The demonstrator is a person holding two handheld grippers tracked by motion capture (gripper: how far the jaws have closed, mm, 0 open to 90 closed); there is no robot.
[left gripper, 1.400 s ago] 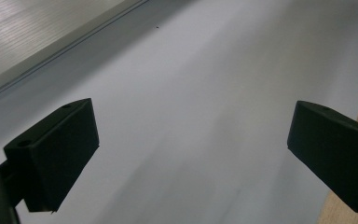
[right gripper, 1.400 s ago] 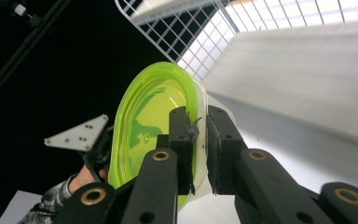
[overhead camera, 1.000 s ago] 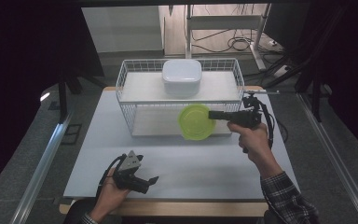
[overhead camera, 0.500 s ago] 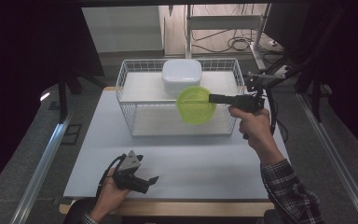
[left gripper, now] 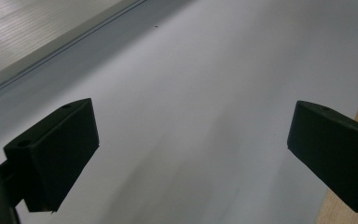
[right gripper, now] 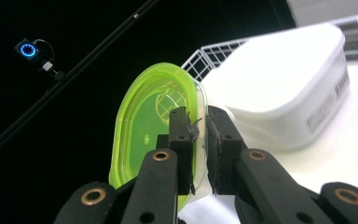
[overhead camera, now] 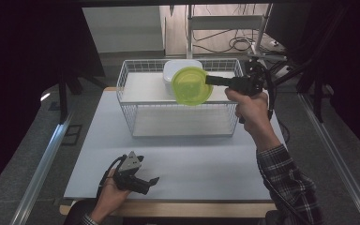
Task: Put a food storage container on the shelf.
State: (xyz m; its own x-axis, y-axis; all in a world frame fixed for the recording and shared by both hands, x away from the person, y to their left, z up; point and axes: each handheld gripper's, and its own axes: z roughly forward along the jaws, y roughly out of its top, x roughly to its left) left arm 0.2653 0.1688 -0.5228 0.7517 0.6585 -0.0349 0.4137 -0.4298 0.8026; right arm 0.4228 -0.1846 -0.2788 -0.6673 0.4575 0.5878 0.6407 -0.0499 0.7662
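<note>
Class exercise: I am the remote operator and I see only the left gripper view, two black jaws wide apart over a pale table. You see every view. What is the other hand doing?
Observer: The right gripper holds a green lid up in front of a wire basket.
Operator: How is the lid gripped?
Observer: In the right gripper view the jaws pinch its rim, so the lid stands on edge.
Operator: What is beyond it?
Observer: A white container with no lid on it sits on the basket's upper shelf.
Operator: And my gripper?
Observer: The left gripper rests low at the table's near edge, holding nothing.
</note>
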